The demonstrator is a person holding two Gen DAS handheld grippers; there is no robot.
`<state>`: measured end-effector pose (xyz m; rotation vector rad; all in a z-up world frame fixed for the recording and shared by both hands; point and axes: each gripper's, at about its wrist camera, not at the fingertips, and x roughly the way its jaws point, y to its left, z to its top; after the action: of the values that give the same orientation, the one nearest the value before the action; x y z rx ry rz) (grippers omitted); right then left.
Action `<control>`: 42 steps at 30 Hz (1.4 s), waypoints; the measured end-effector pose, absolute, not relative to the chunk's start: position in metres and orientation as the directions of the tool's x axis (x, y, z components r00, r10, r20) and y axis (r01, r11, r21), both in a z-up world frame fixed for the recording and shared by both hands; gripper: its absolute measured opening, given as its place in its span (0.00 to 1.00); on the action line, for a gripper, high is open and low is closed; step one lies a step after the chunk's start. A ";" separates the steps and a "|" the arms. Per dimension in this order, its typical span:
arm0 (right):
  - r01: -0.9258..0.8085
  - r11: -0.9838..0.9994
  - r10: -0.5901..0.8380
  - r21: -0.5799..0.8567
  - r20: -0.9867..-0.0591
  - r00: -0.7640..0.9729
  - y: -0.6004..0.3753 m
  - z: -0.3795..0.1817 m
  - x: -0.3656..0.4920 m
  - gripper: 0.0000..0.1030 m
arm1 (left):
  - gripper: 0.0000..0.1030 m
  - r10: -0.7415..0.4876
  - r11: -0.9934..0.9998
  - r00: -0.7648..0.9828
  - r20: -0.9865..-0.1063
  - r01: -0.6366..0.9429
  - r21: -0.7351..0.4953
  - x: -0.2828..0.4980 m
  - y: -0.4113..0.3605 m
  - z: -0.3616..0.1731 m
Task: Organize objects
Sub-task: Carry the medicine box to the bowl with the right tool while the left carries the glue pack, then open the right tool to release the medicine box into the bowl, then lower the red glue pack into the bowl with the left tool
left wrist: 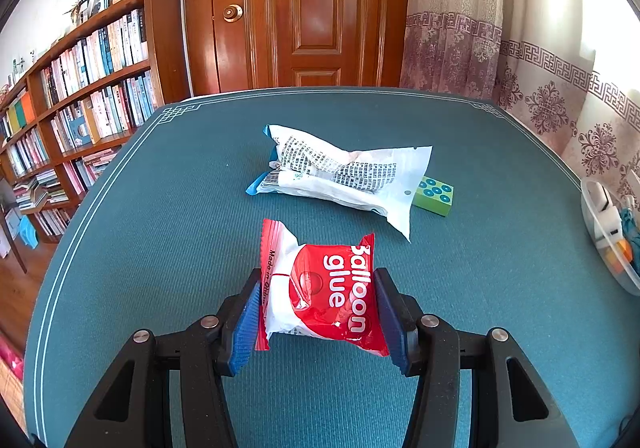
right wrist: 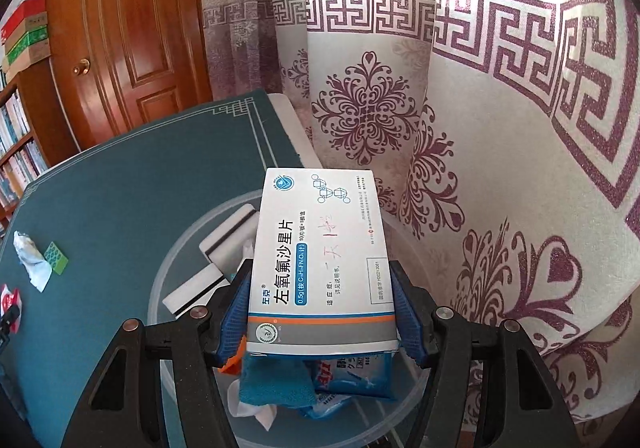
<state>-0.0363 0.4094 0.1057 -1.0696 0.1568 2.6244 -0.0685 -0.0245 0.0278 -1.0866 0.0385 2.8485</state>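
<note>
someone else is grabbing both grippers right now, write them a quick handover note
Left gripper: shut on the red and white balloon glue packet, low over the blue table mat.
Right gripper: shut on the white medicine box, held above the clear plastic bin at the mat's edge by the curtain.
Done: the bin already holds white boxes, a blue cloth and a blue packet.
Left: drop the medicine box in the bin, then the glue packet. Still on the mat: the crumpled white bag and the green tile touching its far side.
</note>
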 end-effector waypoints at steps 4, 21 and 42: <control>-0.321 -0.947 0.246 -0.028 -0.708 -0.662 0.414 0.100 -0.040 0.62 | 0.54 0.076 -0.995 -0.742 -0.666 -0.095 -0.007 -0.068 -0.024 0.028; -0.245 -0.969 0.199 -0.009 -0.612 -0.765 0.389 0.127 0.008 0.63 | 0.54 0.196 -0.975 -0.709 -0.677 -0.217 -0.055 -0.047 0.026 0.045; -0.173 -0.985 0.136 0.025 -0.512 -0.848 0.383 0.129 0.073 0.63 | 0.55 0.430 -0.834 -0.607 -0.668 -0.550 -0.037 -0.023 0.188 0.072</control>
<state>0.0730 0.3828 0.1294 -0.7888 0.1043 2.8723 -0.0234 0.1880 0.0725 -0.9354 0.2318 2.3991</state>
